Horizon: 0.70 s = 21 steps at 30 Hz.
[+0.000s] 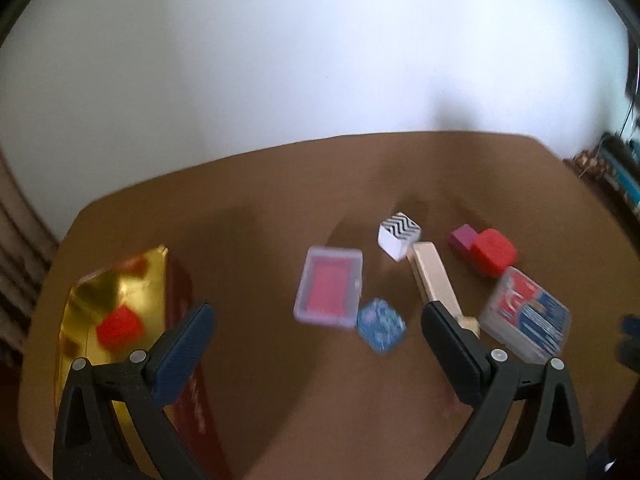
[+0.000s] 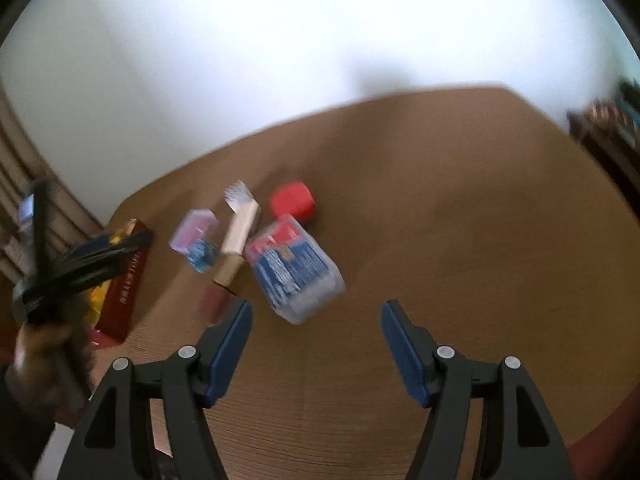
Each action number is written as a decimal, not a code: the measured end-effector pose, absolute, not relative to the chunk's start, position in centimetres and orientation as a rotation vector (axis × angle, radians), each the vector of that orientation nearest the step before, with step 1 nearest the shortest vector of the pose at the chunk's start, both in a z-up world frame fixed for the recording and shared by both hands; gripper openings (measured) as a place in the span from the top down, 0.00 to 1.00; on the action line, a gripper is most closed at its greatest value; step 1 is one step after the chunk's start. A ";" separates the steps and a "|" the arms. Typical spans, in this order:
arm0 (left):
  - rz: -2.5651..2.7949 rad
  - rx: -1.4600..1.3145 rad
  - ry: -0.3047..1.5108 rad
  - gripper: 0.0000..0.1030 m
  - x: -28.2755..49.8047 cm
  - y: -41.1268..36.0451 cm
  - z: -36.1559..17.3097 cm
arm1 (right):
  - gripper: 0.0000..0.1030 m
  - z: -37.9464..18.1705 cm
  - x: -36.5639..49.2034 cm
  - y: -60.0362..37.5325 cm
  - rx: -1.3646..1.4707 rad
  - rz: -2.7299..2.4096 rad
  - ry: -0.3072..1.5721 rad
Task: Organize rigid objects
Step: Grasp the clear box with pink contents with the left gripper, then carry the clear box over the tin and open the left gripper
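On brown table (image 1: pixel 280 400): left gripper (image 1: pixel 316 340) and right gripper (image 2: pixel 316 332), both spread wide and empty, above loose blocks and cases; one red cube (image 1: pixel 119 326) lies in gold box (image 1: pixel 80 300); step, seemingly, choosing next piece, probably blue cube (image 1: pixel 381 325), calling for descent and closing.

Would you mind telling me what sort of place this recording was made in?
Probably a room in a home. A brown table stands against a plain white wall, curtain-like folds hang at the left edge, and small household items such as a gold-lined box and toy-like cubes lie on the table.
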<state>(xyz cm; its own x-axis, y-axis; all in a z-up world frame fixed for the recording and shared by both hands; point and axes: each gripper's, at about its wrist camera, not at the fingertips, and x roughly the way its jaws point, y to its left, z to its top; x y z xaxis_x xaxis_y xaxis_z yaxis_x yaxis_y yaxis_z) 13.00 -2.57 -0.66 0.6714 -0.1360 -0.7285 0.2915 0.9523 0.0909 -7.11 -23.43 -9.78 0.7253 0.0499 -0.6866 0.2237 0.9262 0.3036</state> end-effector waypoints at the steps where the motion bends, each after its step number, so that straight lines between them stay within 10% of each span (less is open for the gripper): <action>1: -0.238 0.224 0.803 0.01 13.7 -3.1 -1.0 | 0.33 -9.2 -7.1 -23.1 0.356 -0.091 0.757; 10: -0.216 0.241 0.965 0.02 19.9 -5.2 -6.2 | 0.33 -8.3 -6.8 -22.1 0.295 -0.083 0.783; 21: -0.236 0.130 1.013 0.53 23.1 -5.8 -8.0 | 0.33 -8.1 -7.4 -24.0 0.327 -0.107 0.769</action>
<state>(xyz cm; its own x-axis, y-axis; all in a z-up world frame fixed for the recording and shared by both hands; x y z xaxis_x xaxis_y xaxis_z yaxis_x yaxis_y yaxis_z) 23.05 -5.76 -8.04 0.5064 -0.1353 -0.8516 0.2553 0.9669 -0.0018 -7.44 -23.98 -8.14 0.7161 0.0242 -0.6975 0.2129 0.9442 0.2514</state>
